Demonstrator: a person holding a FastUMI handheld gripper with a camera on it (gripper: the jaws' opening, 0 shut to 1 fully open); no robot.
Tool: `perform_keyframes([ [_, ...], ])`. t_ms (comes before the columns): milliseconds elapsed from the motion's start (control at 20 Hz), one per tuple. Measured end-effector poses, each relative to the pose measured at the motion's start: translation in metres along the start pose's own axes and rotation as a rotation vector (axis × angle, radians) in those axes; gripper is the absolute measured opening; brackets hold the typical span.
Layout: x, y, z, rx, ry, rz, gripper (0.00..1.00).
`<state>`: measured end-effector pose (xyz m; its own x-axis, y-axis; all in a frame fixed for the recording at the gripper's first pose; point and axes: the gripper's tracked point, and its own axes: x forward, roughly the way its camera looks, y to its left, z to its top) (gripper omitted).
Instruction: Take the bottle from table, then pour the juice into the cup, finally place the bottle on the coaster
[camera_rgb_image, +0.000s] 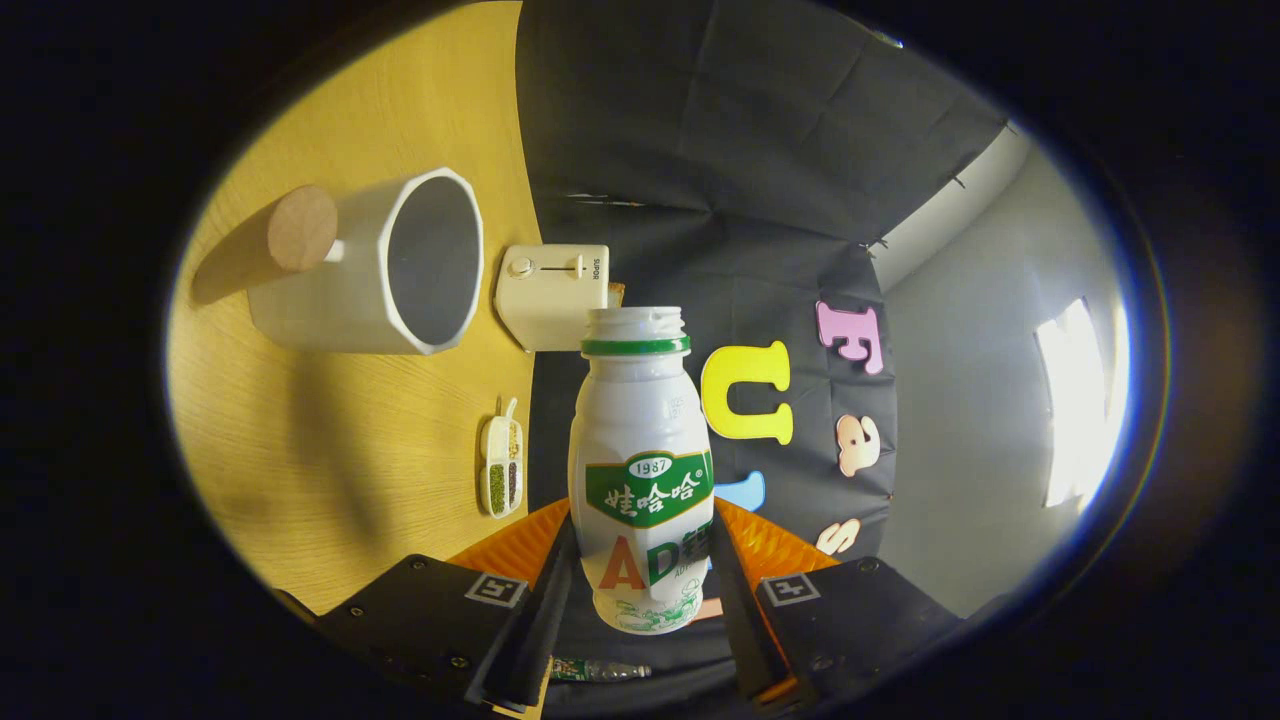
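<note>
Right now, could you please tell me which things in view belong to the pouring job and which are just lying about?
Part of the job:
bottle, cap off, held between the gripper jaws
white cup on the wooden table

Just lying about:
toaster beyond the cup
small divided dish of seeds

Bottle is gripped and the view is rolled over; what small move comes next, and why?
Probably carry the bottle sideways toward the cup before tipping further. The gripper has both fingers pressed on its lower body, the cap is off, and its mouth sits well short of the cup's open rim, nearer the toaster, so juice would likely miss.
</note>
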<state>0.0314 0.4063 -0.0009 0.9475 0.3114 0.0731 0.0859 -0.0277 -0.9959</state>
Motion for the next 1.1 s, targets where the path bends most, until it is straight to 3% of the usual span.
perform_keyframes([
  [1100,0.0056,-0.0019,0.0100,-0.083,-0.015,-0.008,0.70],
])
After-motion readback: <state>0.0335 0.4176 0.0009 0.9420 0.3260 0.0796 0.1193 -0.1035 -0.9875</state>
